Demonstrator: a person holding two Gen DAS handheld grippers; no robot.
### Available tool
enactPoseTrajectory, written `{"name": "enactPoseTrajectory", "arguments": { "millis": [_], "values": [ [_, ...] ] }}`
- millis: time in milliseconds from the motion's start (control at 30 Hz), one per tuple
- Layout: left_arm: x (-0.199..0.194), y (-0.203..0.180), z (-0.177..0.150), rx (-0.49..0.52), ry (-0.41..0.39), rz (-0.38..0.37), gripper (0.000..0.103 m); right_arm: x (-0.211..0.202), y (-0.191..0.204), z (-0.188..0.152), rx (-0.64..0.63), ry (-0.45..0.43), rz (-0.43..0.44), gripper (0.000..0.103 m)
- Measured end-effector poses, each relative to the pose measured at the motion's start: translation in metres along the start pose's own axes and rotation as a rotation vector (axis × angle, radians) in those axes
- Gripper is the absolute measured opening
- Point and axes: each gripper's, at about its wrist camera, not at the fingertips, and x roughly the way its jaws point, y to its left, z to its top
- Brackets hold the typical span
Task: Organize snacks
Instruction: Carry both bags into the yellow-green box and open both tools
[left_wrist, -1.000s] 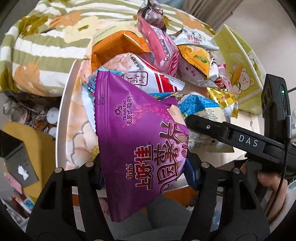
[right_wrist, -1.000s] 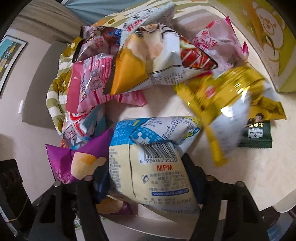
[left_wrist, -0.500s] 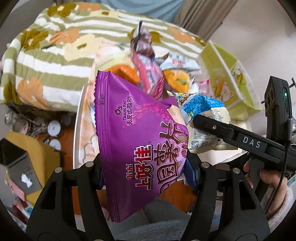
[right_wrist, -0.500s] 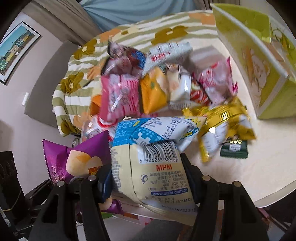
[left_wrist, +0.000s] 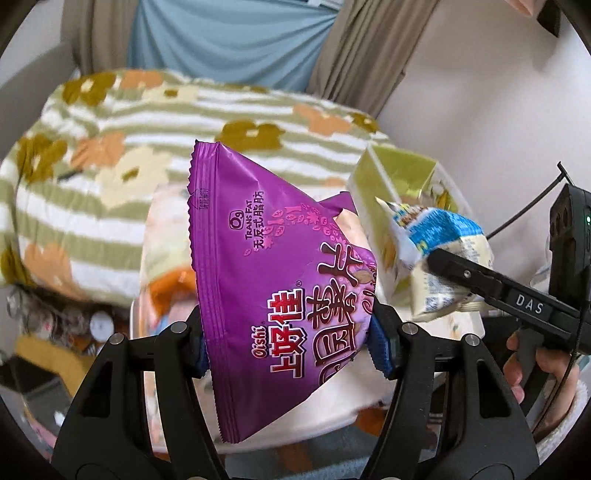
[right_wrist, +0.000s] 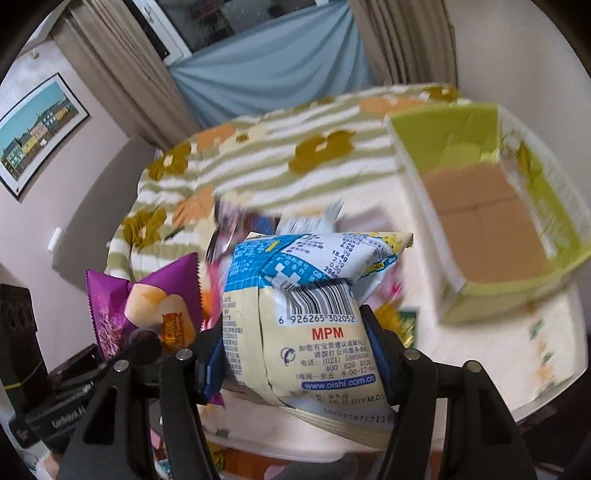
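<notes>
My left gripper (left_wrist: 291, 339) is shut on a purple snack bag (left_wrist: 273, 266), held high above the table. My right gripper (right_wrist: 295, 350) is shut on a blue and cream snack bag (right_wrist: 314, 317) with its barcode facing the camera. In the left wrist view that same blue and cream bag (left_wrist: 439, 258) hangs at the right in the other gripper, with a hand (left_wrist: 535, 369) on its grip. The purple bag (right_wrist: 144, 306) shows at the left in the right wrist view. Below lies a blurred pile of snack packets (right_wrist: 251, 221) on the round white table (right_wrist: 517, 354).
An open yellow-green box (right_wrist: 491, 206) with a brown cardboard floor stands on the table at the right. A striped floral bedspread (left_wrist: 110, 155) lies beyond the table, with curtains and a blue drape behind. Dark clutter sits low at the left.
Both grippers have risen well above the table with their bags still held. The snack pile has shrunk and dropped below, and the open box has come into fuller view.
</notes>
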Motion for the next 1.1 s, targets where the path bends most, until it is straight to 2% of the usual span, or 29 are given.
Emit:
{"name": "enactPoseTrajectory", "arguments": {
  "millis": [133,300,567,767,867,933,1000,1100],
  "values": [
    [0.019,-0.039,0.035,0.017,-0.034,-0.002,0.061,-0.013,-0.036,0.030,-0.034,-0.041,-0.031,0.059],
    [0.063,-0.098,0.075,-0.006,-0.028,-0.032,0.061,-0.024,-0.087,0.070,-0.063,-0.058,-0.042,0.059],
    [0.160,-0.193,0.130,-0.011,0.032,-0.077,0.061,-0.023,-0.176,0.130,-0.092,-0.057,-0.064,0.059],
    [0.241,-0.220,0.154,-0.016,0.110,-0.054,0.061,-0.006,-0.220,0.156,-0.089,-0.007,-0.060,0.059],
    [0.269,-0.220,0.158,-0.014,0.142,-0.059,0.062,0.006,-0.237,0.163,-0.072,0.022,-0.061,0.059],
    [0.289,-0.226,0.162,-0.002,0.158,-0.046,0.071,0.012,-0.246,0.165,-0.054,0.038,-0.060,0.059],
    [0.300,-0.227,0.162,0.011,0.162,-0.025,0.100,0.018,-0.253,0.166,-0.040,0.049,-0.068,0.059],
    [0.306,-0.224,0.160,0.028,0.161,0.002,0.102,0.022,-0.259,0.164,-0.028,0.057,-0.090,0.059]
  ]
}}
